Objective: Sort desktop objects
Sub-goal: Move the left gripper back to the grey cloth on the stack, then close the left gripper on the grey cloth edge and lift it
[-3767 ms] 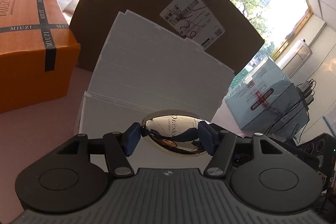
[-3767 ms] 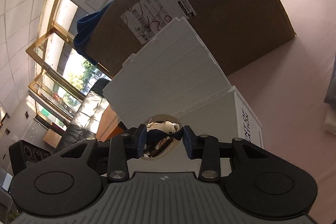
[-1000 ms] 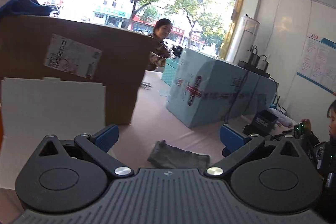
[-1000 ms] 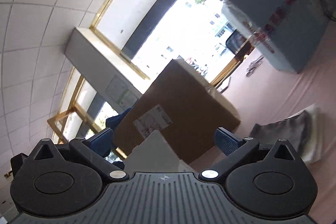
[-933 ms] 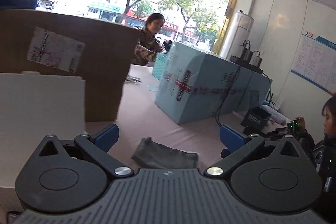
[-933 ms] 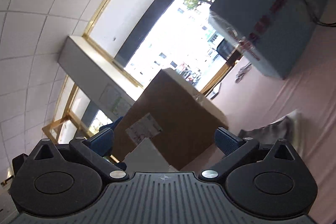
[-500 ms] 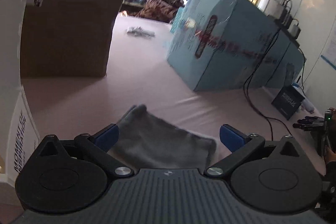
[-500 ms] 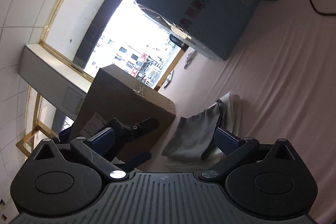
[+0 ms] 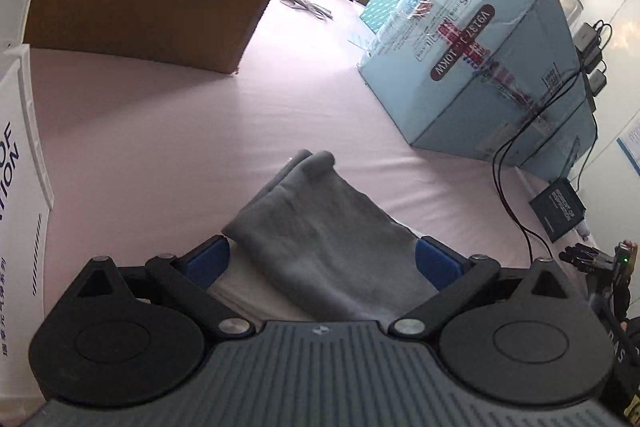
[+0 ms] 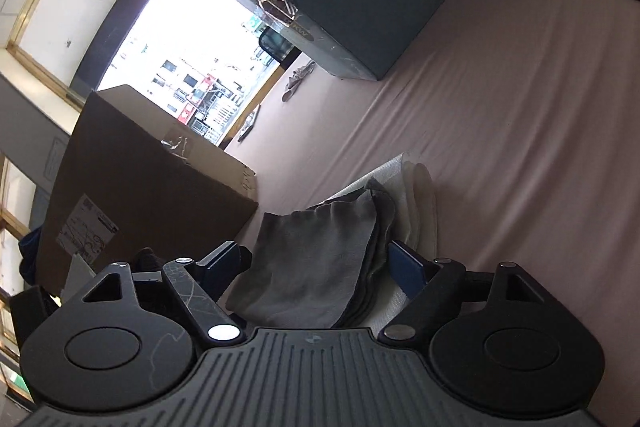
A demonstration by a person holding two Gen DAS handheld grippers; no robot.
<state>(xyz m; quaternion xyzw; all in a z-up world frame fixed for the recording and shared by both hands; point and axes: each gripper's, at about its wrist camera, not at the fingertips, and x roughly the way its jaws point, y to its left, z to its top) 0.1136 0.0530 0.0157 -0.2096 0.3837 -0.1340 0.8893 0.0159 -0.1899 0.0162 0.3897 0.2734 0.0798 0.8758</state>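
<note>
Both tools, left tool point(image 9: 322, 259) and right tool point(image 10: 320, 265), spread wide around the grey cloth point(image 9: 328, 239) (folded, atop white fabric) on the tabletop point(image 9: 180, 131).

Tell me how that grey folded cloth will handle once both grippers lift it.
The grey cloth looks soft and folded in layers, so it will likely sag and partly unfold. It probably weighs little. It lies on a white cloth, which may drag along if pinched too.

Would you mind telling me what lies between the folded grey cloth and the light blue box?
Only bare pink tablecloth separates the grey cloth from the light blue box, as the left wrist view shows.
</note>
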